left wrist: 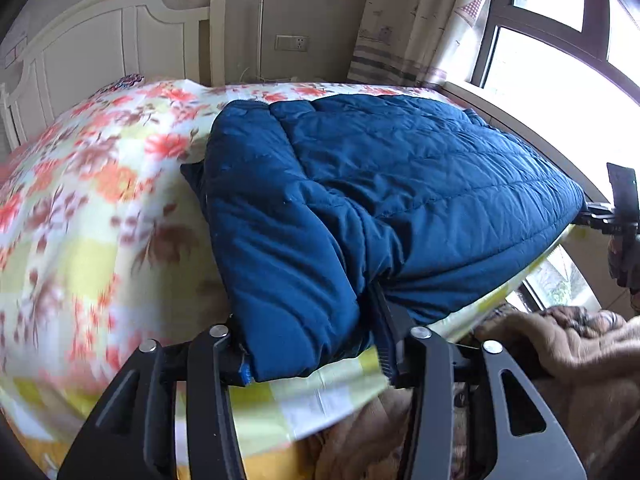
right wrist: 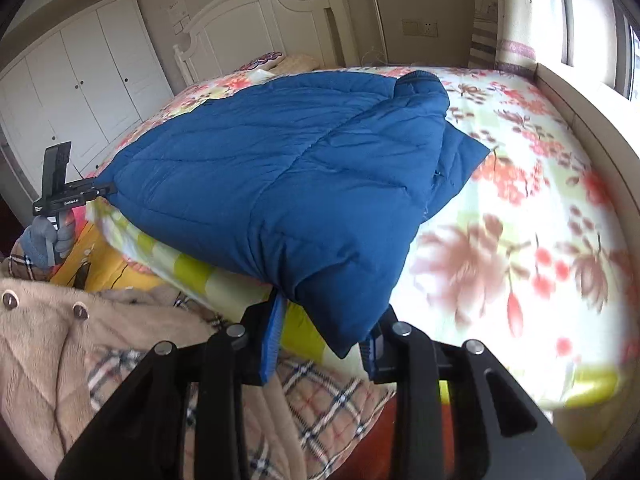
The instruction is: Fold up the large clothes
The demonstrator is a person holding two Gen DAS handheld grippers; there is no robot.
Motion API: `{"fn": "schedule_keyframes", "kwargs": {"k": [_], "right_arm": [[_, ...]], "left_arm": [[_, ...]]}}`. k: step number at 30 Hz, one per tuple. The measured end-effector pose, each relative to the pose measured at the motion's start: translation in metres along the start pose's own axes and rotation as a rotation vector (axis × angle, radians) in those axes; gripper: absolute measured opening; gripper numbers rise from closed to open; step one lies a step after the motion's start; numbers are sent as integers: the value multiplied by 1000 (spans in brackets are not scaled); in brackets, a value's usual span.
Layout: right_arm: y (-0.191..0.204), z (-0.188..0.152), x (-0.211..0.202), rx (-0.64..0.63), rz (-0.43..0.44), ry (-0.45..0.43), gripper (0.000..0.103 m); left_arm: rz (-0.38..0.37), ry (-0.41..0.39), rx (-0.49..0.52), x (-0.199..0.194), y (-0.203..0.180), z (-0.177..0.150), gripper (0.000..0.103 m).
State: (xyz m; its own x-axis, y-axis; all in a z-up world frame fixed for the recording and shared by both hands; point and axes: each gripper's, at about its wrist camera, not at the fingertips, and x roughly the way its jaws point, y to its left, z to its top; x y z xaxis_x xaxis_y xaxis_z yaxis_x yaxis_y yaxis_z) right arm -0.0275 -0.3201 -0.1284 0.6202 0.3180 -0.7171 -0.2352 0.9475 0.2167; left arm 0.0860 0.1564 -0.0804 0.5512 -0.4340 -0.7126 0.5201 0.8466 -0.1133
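A blue quilted jacket [left wrist: 380, 184], lying on the floral bedspread [left wrist: 100, 208] at the bed's near edge, is gripped at one near corner by the left claw [left wrist: 312, 356] and at the other by the right claw [right wrist: 320, 340], probably for folding.

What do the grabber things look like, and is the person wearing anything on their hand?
Each gripper is matte black, with two flat angled arms, triangular cut-outs and round silver rivets. Their pads look blue. In the right wrist view, the other gripper's handle is held by a hand in a grey glove.
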Motion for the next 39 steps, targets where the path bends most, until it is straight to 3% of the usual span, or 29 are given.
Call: {"fn": "schedule_keyframes", "kwargs": {"k": [1,2,3,4,7,9,11,13,15,18,21,24,26,27,28,30,33,39], "right_arm": [[-1,-6,-4,14,-2,-1,48],[-6,-10,-9,30,0,-5,63],[-12,-9,-23,42,-39,-47,68],[-18,-5,-37,56,-62,-89,69],[-37,20,-83,117,-137,-248,76],[-34,49,-92,76,-185,-305,77],[-18,80,-82,26,-174,-318,77],[15,120,-48,-62,-143,-279,76],[54,147,-9,-167,-162,-223,75],[102,188,54,-283,-153,-125,69],[130,223,111,-349,-149,-39,45],[130,245,161,-350,-149,46,41],[114,241,183,-331,-165,97,41],[100,236,202,-325,-233,136,40],[82,230,212,-294,-221,150,41],[49,229,207,-143,-83,102,37],[33,227,203,-56,-32,67,29],[48,234,197,-88,-72,99,31]], "left_arm": [[13,7,-4,-1,1,-6,65],[21,4,-11,-2,3,-8,71],[38,-11,-26,-5,7,-9,83],[56,-28,-36,-11,9,-8,88],[128,-197,-41,-57,10,8,97],[172,-289,-30,-77,7,26,97],[199,-340,-6,-81,-2,57,97],[200,-321,-11,-65,-13,88,97],[194,-245,19,-26,-31,125,97],[243,-120,102,39,-53,167,97],[292,16,104,101,-49,194,97],[338,88,85,143,-40,204,97],[349,125,60,167,-32,208,97],[339,133,52,177,-31,207,97],[326,143,45,191,-30,206,97],[330,163,25,213,-31,203,99],[335,157,42,223,-35,205,99],[312,140,22,221,-32,201,99]]}}
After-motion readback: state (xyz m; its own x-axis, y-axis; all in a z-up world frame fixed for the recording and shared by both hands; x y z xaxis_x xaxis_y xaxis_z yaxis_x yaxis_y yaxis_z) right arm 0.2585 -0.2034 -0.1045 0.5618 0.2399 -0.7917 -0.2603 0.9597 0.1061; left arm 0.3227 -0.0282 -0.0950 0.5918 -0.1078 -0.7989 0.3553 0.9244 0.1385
